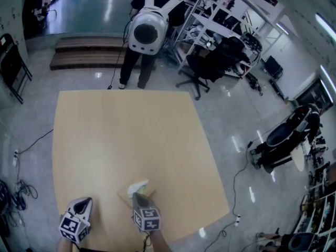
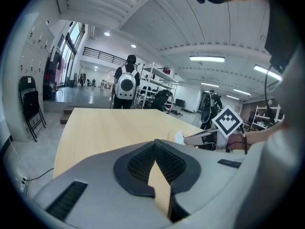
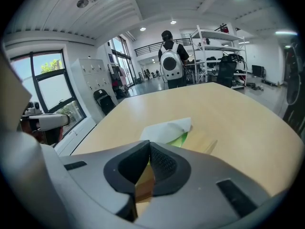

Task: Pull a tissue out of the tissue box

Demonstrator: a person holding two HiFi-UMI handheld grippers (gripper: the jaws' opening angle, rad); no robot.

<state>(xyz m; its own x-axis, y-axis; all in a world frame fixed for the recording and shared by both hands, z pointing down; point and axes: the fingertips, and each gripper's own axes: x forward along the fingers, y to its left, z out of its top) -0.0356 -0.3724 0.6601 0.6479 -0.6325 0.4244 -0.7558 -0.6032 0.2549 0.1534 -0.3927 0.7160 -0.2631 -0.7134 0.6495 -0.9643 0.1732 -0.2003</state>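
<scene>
Tissue box (image 1: 125,195) partly behind right gripper (image 1: 139,198); person (image 1: 147,30) head cropped

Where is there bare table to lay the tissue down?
The table is bare from the tissue box to its far edge, and right of the box. Crowded only at the near edge: box, right tongs, left tongs.

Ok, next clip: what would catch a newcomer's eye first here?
The big pale wooden table fills the head view, with a tissue box by its near edge and a white tissue poking up. The right hand-held gripper sits just behind the box, jaws together on nothing; the left hand-held gripper is off to its left, also shut. Past the far edge stands a person wearing a white backpack.
</scene>
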